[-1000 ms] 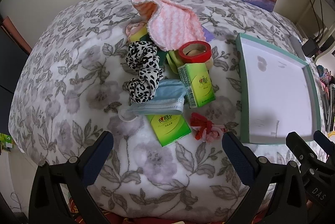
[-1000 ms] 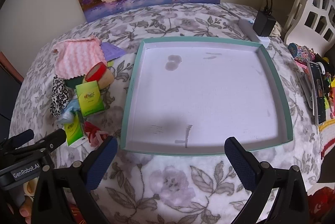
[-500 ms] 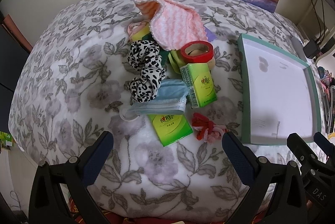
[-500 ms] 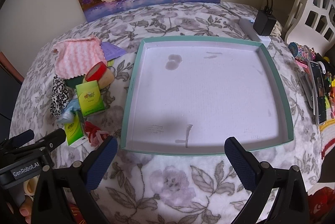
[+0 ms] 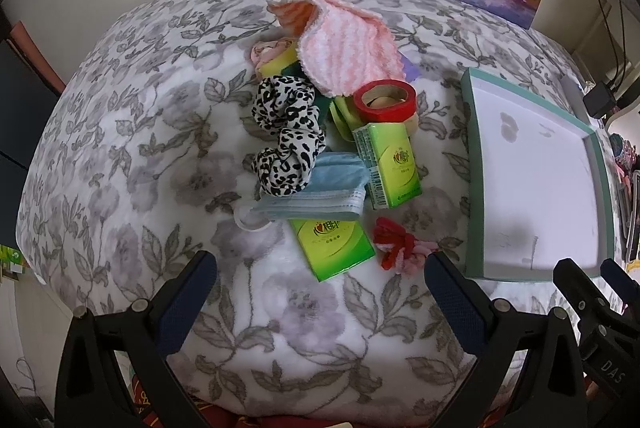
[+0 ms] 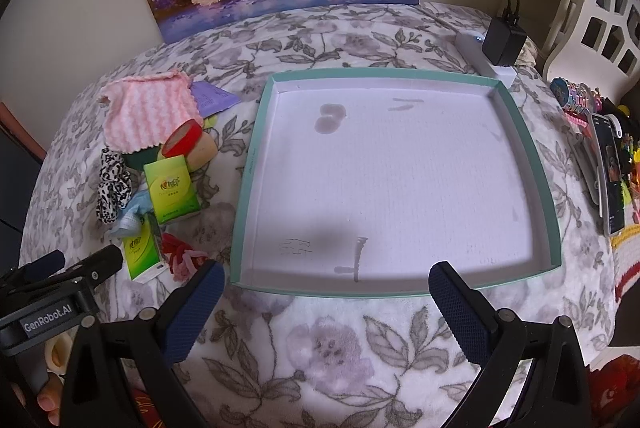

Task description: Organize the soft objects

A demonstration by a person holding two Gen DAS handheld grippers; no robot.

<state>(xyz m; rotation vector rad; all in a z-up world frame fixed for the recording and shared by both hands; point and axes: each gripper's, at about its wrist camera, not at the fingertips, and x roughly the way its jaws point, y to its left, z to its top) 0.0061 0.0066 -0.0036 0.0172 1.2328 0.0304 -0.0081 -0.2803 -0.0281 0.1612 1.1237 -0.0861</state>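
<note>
A flowery blanket (image 5: 132, 155) covers the worktop. On the left lies a pile of soft things: a spotted scrunchie (image 5: 286, 135), a pink cloth (image 5: 348, 45) at the far end, a blue face mask (image 5: 316, 193), two green tissue packs (image 5: 390, 163) and a red tape roll (image 5: 385, 100). A red and pink hair tie (image 5: 398, 248) lies near the left claw (image 5: 320, 300), which is wide and holds nothing. To the right sits a bare green tray (image 6: 532, 151). The right claw (image 6: 326, 308) hangs wide at its near edge.
</note>
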